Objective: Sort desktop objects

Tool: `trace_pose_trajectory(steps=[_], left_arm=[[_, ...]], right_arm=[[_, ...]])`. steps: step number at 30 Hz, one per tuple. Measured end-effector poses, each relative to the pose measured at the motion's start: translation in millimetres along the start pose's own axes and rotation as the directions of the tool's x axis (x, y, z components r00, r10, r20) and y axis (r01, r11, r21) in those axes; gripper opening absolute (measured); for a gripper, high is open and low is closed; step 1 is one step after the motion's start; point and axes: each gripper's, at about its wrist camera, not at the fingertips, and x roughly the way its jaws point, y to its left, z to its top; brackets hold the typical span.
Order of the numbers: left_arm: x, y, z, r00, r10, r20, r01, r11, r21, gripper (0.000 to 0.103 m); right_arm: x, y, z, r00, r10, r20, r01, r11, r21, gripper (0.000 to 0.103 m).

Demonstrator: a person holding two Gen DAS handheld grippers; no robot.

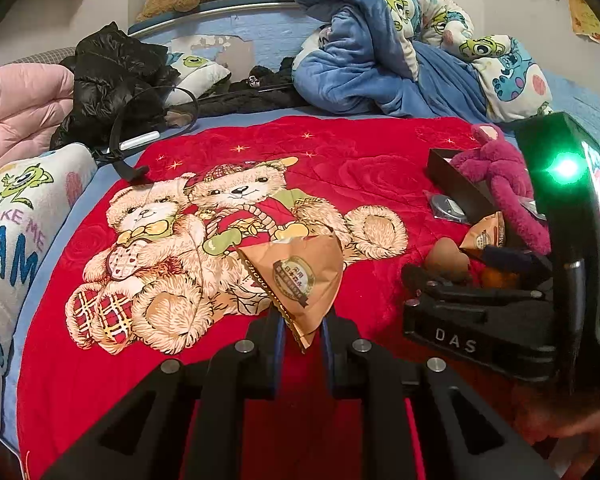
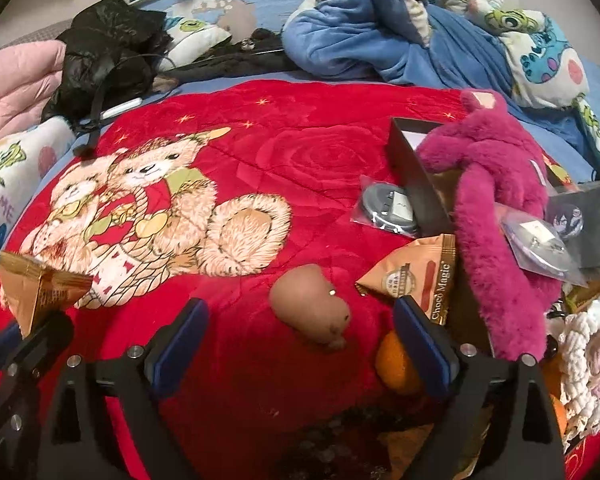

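left tongs (image 1: 302, 320) pinching snack packet (image 1: 300, 276), above blanket (image 1: 340, 152)

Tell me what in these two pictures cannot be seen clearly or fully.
- Orange fruit: right wrist view, partly behind the right tongs.
- Black box contents: both views, covered by the pink plush toy.
- Second snack packet: left wrist view, mostly behind the right tool.
- Held snack packet label: too small to read.

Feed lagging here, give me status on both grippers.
Left gripper shut on tan triangular snack packet. Right gripper open, over brown squishy toy. Orange fruit touching right finger; magenta plush close by.
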Motion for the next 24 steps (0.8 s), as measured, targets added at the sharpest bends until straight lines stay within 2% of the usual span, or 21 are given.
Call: trace_pose_trajectory(steps=[3,5,7,9,12,24], left_arm=[[0,0,0,1.000,0.000,0.000,0.000,1.000,0.000,0.016],[0,-1,0,1.000,-0.001,0.000,0.001,1.000,0.000,0.016],[0,-1,0,1.000,0.001,-0.001,-0.001,1.000,0.000,0.016],[-1,-1,0,1.000,0.000,0.000,0.000,1.000,0.001,0.016],[-1,-1,0,1.000,-0.001,0.000,0.001,1.000,0.001,0.016],[-1,-2,0,1.000,0.000,0.000,0.000,1.000,0.003,0.016]], right_arm=[[4,2,-2,0.998,0.044,-0.033,-0.044,0.999,0.009,0.059],[7,7,-5,0.999,0.024,-0.044,-0.025,1.000,-0.013,0.047],[11,8,-7,0.997,0.036,-0.066,-0.037,0.999,-0.012,0.042],[12,4,-8,0.996,0.048,-0.072,-0.047,0.999,0.011,0.030],[12,-1,-9,0.994,0.076,-0.074,-0.074,0.997,0.030,0.028],[9,3,-7,0.996,0.060,-0.059,-0.059,0.998,0.023,0.026]])
